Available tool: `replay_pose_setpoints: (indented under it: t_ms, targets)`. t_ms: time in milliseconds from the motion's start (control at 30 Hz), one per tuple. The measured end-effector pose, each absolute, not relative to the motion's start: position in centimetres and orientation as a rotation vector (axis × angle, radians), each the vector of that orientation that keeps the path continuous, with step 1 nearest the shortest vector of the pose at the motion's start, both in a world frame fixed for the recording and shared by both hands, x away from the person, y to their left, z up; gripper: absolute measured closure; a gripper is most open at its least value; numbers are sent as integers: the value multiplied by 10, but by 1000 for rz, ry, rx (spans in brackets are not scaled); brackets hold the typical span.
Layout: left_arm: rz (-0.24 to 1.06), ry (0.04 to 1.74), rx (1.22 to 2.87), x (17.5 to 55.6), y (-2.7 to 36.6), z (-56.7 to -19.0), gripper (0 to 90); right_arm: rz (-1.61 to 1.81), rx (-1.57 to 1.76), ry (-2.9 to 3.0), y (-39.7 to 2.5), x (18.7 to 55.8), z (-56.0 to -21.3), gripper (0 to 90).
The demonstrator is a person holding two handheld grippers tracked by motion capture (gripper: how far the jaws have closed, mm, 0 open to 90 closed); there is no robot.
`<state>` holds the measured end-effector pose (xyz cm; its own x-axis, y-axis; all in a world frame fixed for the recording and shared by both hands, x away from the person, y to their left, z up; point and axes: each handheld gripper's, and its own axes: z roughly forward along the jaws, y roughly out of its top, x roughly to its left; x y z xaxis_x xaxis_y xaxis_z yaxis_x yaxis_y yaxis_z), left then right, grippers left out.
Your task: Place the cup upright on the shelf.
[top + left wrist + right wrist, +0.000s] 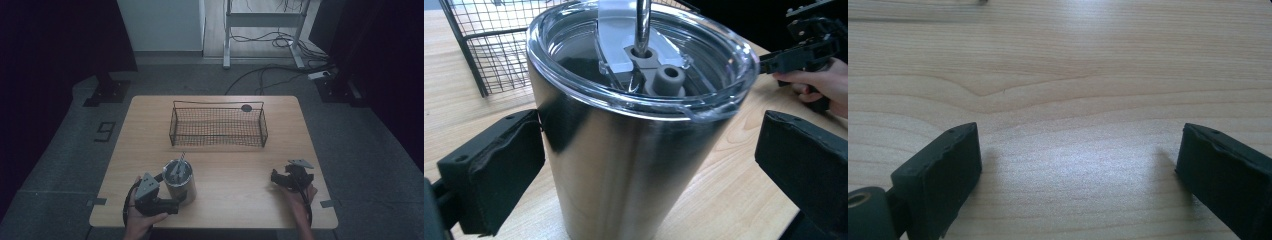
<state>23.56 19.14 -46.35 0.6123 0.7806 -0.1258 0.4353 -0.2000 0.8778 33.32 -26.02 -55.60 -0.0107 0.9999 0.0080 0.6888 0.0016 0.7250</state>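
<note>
A shiny steel tumbler (624, 150) stands upright on the wooden table (235, 160), near the front edge on the person's left side. It has a clear lid (644, 55) on top, and a metal straw (642, 22) sticks up through a hole in the lid.

The left gripper (172, 197) is right by the cup. Its two black jaws are wide apart, one on each side of the cup. The jaw on the left of the left gripper view looks very close to the cup's side, maybe touching it. The other jaw is clearly apart from the cup. So the gripper is not squeezing the cup.

The right gripper (277, 179) is well apart from the cup, near the front right of the table. Its jaws are wide apart too, with bare wood between them. It holds nothing.

A black wire basket (218, 125) sits farther back, in the middle of the table. A small dark round thing (246, 108) is at its back rim. I cannot tell what it is.
</note>
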Motion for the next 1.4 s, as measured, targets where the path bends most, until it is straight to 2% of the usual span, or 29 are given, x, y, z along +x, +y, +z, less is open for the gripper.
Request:
replay_pose_setpoints:
  t_ms: [1067,1400]
  targets:
    - [568,1033,1815,268,160,-489,0,757,1743,1749,-260,333,-556,40]
    - [597,1022,1824,267,161,-489,33,758,1743,1750,-260,333,-556,40]
